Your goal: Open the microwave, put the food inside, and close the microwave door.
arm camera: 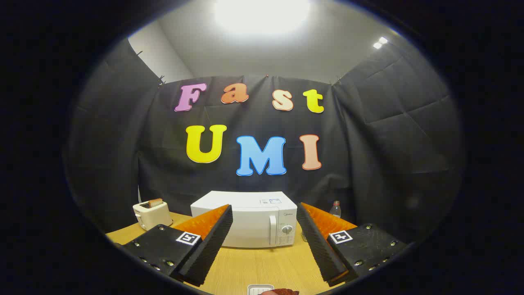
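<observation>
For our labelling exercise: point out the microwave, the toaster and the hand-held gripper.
microwave [249,223]: gripper view, closed door front.
toaster [152,214]: gripper view, side wall.
hand-held gripper [264,241]: gripper view, midway between open fingertips.

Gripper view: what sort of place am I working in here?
Likely a staged kitchen booth: a closed white microwave and a toaster on a wooden table, dark cloth walls behind. The tool is open, holding nothing.

A staged recording booth, not a real kitchen: black cloth walls [389,135] hang around a wooden tabletop [262,266] bearing a white microwave [245,221], a toaster [151,214] and a bottle [335,209].
</observation>
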